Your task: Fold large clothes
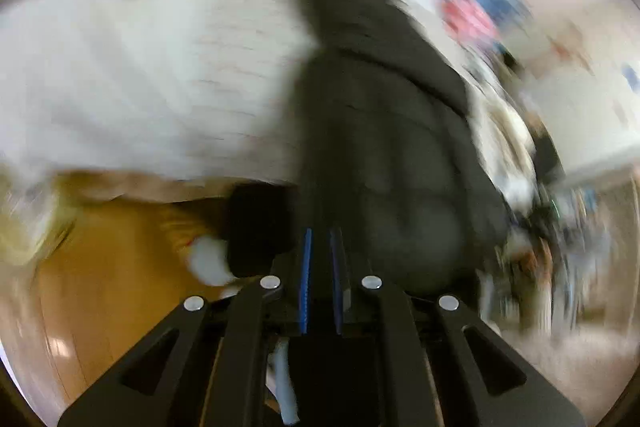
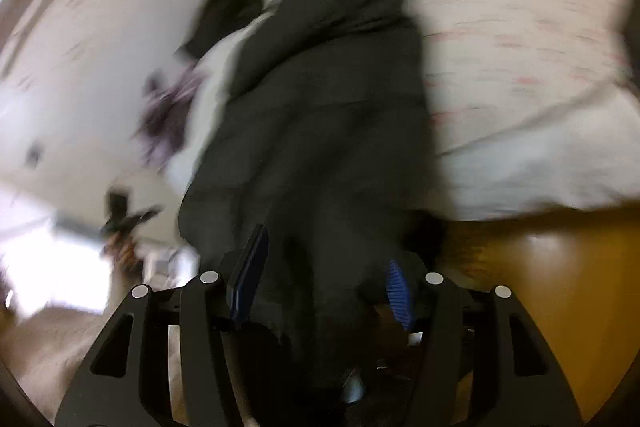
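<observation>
Heavy motion blur across both fisheye views, dark vignetted corners, soft indoor light, glare patch lower left.

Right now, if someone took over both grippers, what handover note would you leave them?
Left gripper: shut, apparently pinching the edge of the dark padded garment.
Right gripper: jaws apart, the same garment bunched between them; grip unclear through blur.
Garment lies lengthwise on the white bed cover, its near end at the bed's edge.
Done: no finished fold visible.
Left: fold it.

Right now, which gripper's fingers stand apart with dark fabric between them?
The right gripper: its fingers straddle the dark jacket. The left gripper's fingers are nearly together.
</observation>
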Motion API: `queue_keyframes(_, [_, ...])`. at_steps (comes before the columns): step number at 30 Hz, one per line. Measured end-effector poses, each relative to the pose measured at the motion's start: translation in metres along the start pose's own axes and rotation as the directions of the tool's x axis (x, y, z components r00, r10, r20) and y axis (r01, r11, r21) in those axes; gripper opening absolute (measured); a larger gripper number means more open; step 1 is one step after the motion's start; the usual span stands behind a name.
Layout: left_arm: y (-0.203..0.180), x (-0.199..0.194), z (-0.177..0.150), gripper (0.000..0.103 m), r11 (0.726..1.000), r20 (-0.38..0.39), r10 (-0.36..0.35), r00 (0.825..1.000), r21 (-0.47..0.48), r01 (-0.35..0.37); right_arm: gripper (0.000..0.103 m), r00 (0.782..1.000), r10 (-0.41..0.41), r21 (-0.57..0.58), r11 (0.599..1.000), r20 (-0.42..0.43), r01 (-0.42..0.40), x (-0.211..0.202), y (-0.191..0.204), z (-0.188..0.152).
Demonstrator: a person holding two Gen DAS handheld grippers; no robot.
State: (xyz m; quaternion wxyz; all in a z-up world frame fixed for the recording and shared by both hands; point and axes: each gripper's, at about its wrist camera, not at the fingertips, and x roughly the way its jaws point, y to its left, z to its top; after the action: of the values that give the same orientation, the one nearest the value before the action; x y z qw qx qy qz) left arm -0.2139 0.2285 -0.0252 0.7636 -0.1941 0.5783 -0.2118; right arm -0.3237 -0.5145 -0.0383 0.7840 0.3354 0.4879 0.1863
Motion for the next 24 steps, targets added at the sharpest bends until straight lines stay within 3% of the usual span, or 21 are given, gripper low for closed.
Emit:
queue_keyframes(1, [0.006,-0.008,0.008,0.010,1.000,0.042,0.003,0.999,-0.017,-0.003,0.061,0.998,-0.026,-0.010,1.000,0.054,0.026,-0.004,0.005,0.012])
queue_keyframes(3, [-0.007,-0.012,0.038,0.014,0.999,0.121,-0.038,0.992,0.018,0.036,0.083,0.989,-0.050,-0.029,0.998,0.137,0.054,0.000,0.019,0.046])
queue_keyframes(4, [-0.020,-0.006,0.051,0.030,0.998,0.145,-0.050,0.988,0.044,0.044,0.084,0.985,-0.054,-0.048,0.997,0.166,0.063,0.013,0.029,0.074])
queue_keyframes(5, [-0.036,0.006,0.068,0.060,0.996,0.174,-0.060,0.983,0.071,0.048,0.085,0.980,-0.071,-0.063,0.994,0.188,0.085,0.025,0.037,0.094])
queue_keyframes(7, [-0.059,0.034,0.094,0.075,0.994,0.223,-0.066,0.972,0.097,0.046,0.085,0.959,-0.155,-0.079,0.981,0.236,0.178,0.065,0.049,0.141])
queue_keyframes(11, [-0.094,0.110,0.151,0.075,0.993,0.192,-0.102,0.976,0.083,0.087,0.085,0.883,-0.384,-0.046,0.911,0.268,0.410,0.148,0.035,0.209])
queue_keyframes(13, [-0.100,0.141,0.171,0.075,0.995,0.190,-0.095,0.977,0.055,0.086,0.075,0.872,-0.427,-0.068,0.889,0.239,0.454,0.182,0.028,0.224])
queue_keyframes(15, [-0.107,0.163,0.189,0.075,0.996,0.192,-0.094,0.977,0.025,0.091,0.028,0.856,-0.462,-0.114,0.861,0.231,0.496,0.201,0.026,0.226])
queue_keyframes(16, [-0.111,0.172,0.199,0.075,0.995,0.197,-0.098,0.976,0.024,0.095,0.022,0.861,-0.442,-0.132,0.866,0.251,0.483,0.200,0.032,0.228])
queue_keyframes(18, [-0.120,0.177,0.210,0.075,0.995,0.222,-0.090,0.971,0.051,0.081,0.022,0.837,-0.428,-0.166,0.849,0.340,0.501,0.184,0.045,0.226])
queue_keyframes(21, [-0.135,0.184,0.228,0.077,0.992,0.264,-0.099,0.960,0.105,0.074,0.022,0.781,-0.426,-0.167,0.821,0.456,0.546,0.154,0.061,0.226])
queue_keyframes(23, [-0.139,0.201,0.239,0.077,0.992,0.251,-0.080,0.965,0.111,0.054,0.022,0.771,-0.475,-0.160,0.799,0.424,0.580,0.158,0.049,0.226])
queue_keyframes(24, [-0.138,0.215,0.245,0.077,0.994,0.231,-0.057,0.971,0.105,0.033,0.022,0.776,-0.514,-0.152,0.790,0.367,0.595,0.171,0.030,0.227])
